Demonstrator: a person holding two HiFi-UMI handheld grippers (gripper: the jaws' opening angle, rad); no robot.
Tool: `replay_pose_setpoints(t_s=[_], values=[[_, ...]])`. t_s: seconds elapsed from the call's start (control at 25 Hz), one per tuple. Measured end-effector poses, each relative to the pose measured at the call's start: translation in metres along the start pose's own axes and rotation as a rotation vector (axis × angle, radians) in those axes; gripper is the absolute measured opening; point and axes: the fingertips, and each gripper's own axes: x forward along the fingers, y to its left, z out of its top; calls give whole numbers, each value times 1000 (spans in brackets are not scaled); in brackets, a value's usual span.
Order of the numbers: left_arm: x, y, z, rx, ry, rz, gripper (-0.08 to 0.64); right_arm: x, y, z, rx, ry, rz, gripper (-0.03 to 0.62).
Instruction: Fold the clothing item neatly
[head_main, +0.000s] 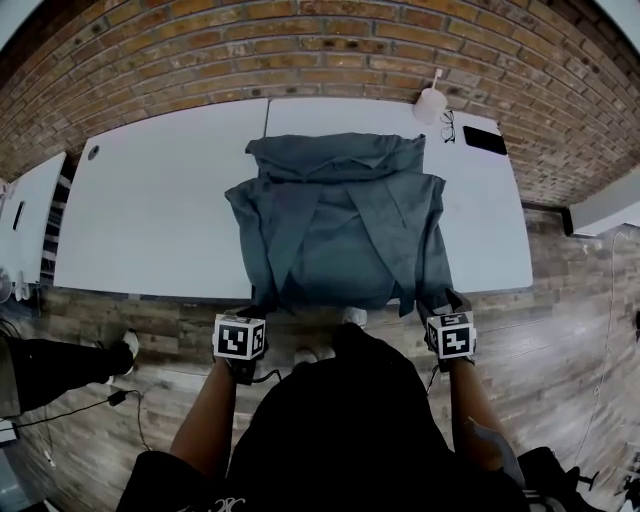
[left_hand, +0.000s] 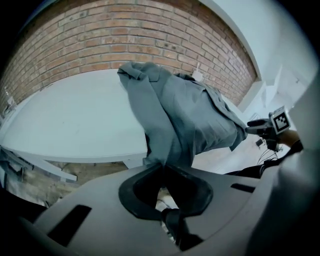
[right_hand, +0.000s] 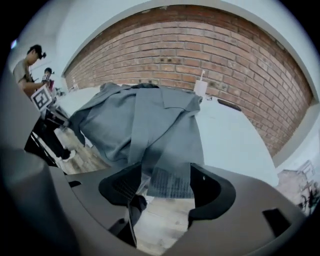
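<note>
1. My left tongs (left_hand: 162, 169) are clamped shut on the near left corner of the grey garment (head_main: 340, 220), at the bench (head_main: 150, 210) edge.
2. My right tongs (right_hand: 166, 182) stand wide apart, with the garment's near right corner hanging between them, unpinched.
3. The garment lies spread mid-bench, its sides folded inward.
4. Beyond it are a white cup (head_main: 431, 104), glasses (head_main: 447, 126), a dark phone (head_main: 484, 140) and the brick wall (head_main: 300, 50).

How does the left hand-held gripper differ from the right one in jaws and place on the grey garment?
The left hand-held gripper has its jaws together, pinching the grey garment; the right hand-held gripper has jaws apart, cloth hanging between them unclamped. The left is at the garment's near left corner, the right at its near right corner. Both are at the near edge of the table.
</note>
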Motion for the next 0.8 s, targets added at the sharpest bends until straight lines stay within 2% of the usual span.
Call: replay_pose_setpoints(t_s=[0.28, 0.32, 0.4, 0.44, 0.52, 0.64, 0.72, 0.8], values=[[-40, -27, 16, 16, -68, -168, 12, 28, 9, -5, -173, 79, 38, 279], [-48, -31, 19, 23, -85, -199, 12, 26, 8, -5, -163, 70, 47, 255], [-64, -40, 26, 38, -117, -260, 12, 21, 4, -5, -77, 45, 74, 101], [-71, -43, 29, 41, -130, -285, 12, 17, 3, -5, -27, 32, 93, 63], [-84, -47, 33, 42, -153, -327, 12, 10, 3, -2, 46, 3, 142, 54], [-101, -53, 31, 59, -171, -392, 12, -10, 16, 3, 113, -43, 257, 54], [-115, -62, 24, 92, -167, -459, 12, -28, 29, 2, 111, -57, 343, 54], [-133, -74, 14, 133, -162, -544, 12, -51, 46, -1, 47, -60, 421, 54]])
